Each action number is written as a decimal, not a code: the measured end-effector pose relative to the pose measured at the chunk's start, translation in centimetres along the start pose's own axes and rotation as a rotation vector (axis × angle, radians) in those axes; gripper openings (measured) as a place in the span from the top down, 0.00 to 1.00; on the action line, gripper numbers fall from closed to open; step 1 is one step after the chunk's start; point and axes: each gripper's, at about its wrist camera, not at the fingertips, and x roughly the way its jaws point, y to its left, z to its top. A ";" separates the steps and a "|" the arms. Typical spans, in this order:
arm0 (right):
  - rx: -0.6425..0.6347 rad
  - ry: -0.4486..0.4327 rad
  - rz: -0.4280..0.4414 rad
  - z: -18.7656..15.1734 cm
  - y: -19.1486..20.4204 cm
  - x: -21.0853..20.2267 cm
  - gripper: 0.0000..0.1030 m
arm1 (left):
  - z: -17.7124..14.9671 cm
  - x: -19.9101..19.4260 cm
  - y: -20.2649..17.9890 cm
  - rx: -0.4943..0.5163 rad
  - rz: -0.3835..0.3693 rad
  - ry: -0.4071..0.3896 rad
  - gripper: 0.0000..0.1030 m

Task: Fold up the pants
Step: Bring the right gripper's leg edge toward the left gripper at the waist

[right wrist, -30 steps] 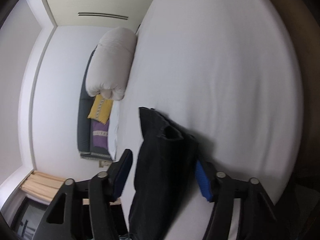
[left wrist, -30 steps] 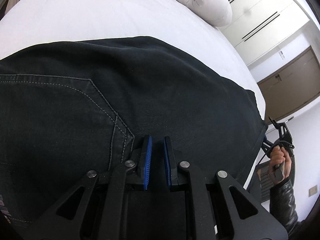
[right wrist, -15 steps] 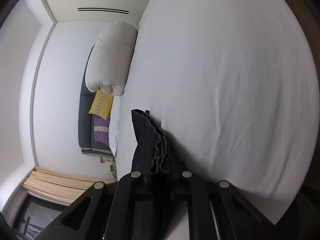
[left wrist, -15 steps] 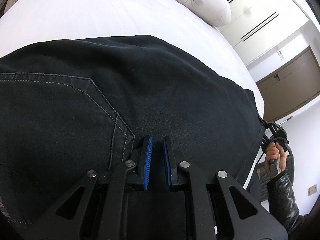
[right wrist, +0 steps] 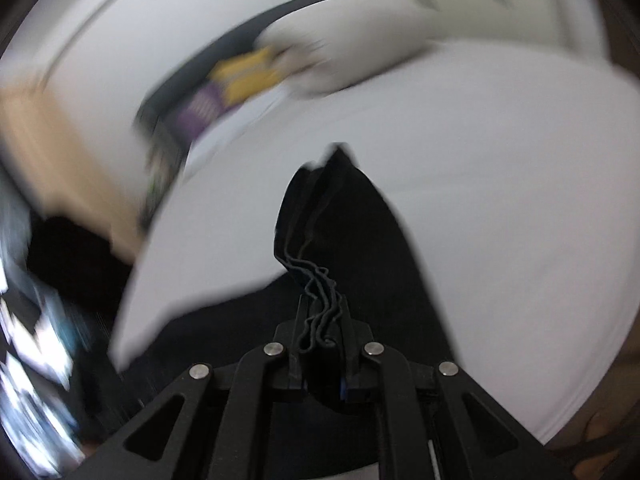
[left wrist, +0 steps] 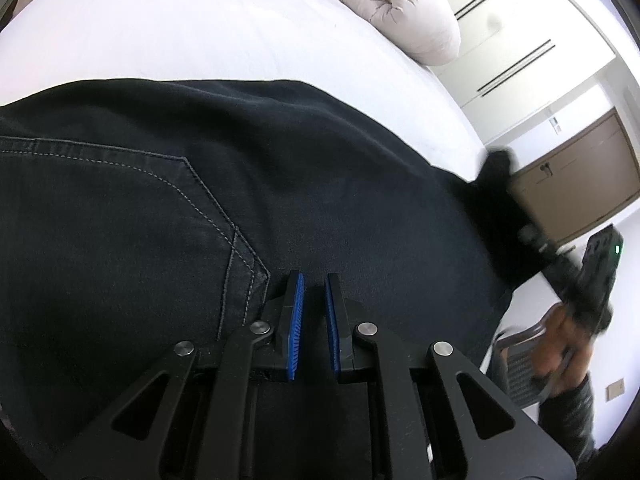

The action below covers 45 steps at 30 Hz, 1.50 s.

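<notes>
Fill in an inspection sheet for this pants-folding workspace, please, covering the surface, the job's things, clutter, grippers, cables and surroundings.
Surface: white bed sheet, smooth where visible.
Job's things: black pants spread flat on the bed, a stitched back pocket facing up; the leg end is lifted at the right.
Clutter: rolled pale duvet at the far end of the bed.
Grippers: left gripper low over the pants beside the pocket corner, blue pads a narrow gap apart, nothing between them. Right gripper shut on the bunched hem layers of the pants; its view is motion-blurred.
Cables: nothing seen.
Surroundings: white wardrobe doors, brown door, yellow and purple cushions, blurred.
</notes>
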 end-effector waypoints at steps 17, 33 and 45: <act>-0.452 -0.044 -0.251 -5.2 13.4 -0.9 0.89 | 4.3 2.6 -5.6 -0.247 -0.384 0.108 0.08; -0.703 -0.039 -0.097 -10.5 25.1 -2.3 0.89 | 6.5 -0.2 -1.7 -0.168 -0.287 0.157 0.93; -0.741 0.132 -0.058 -12.9 27.1 3.2 0.85 | 5.5 1.4 0.7 -0.154 -0.133 0.170 0.92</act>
